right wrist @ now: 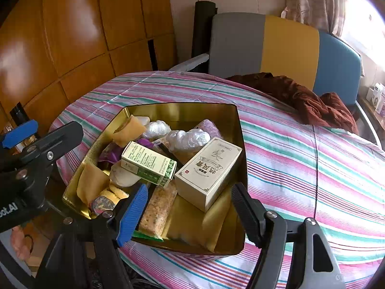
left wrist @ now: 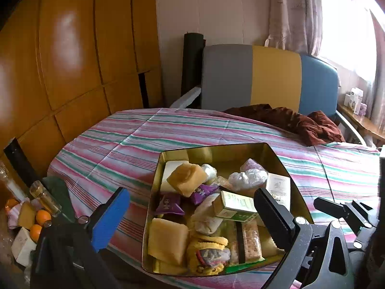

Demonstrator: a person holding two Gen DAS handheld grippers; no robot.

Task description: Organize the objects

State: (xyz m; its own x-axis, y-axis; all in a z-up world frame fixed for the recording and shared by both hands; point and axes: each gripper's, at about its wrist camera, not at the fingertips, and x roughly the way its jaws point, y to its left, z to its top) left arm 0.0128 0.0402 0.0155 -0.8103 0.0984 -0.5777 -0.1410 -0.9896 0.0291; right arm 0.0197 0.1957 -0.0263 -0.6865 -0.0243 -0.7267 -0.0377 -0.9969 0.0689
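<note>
The bed (right wrist: pixel 300 159) under its pink, green and white striped cover filled most of what I saw, with a headboard (right wrist: pixel 276 45) of grey, yellow and blue panels at the far end and a crumpled brown cloth (right wrist: pixel 310 98) lying on the far right of the cover. On the near part of the cover sat the gold tin (right wrist: pixel 182 113), open-topped and crowded with things.

I held my right gripper (right wrist: pixel 190 207) low over the tin's near edge, pointing forward and slightly down, its blue pad on the left and black pad on the right spread wide with nothing between them. The gap framed the cream box (right wrist: pixel 208 172), which leaned tilted at the tin's near right, just beside the green and white box (right wrist: pixel 149 162) lying across the middle.

My left gripper (left wrist: pixel 192 216) hung to the left of the right one, over the tin's near left side, likewise spread wide and empty; in its view the green and white box (left wrist: pixel 234 207) sat just beyond its black finger.

Smaller things lay in the tin: tan blocks (left wrist: pixel 186 177), a cracker pack (right wrist: pixel 157 209), clear-wrapped lumps (right wrist: pixel 187 138) and purple packets (left wrist: pixel 168 204).
</note>
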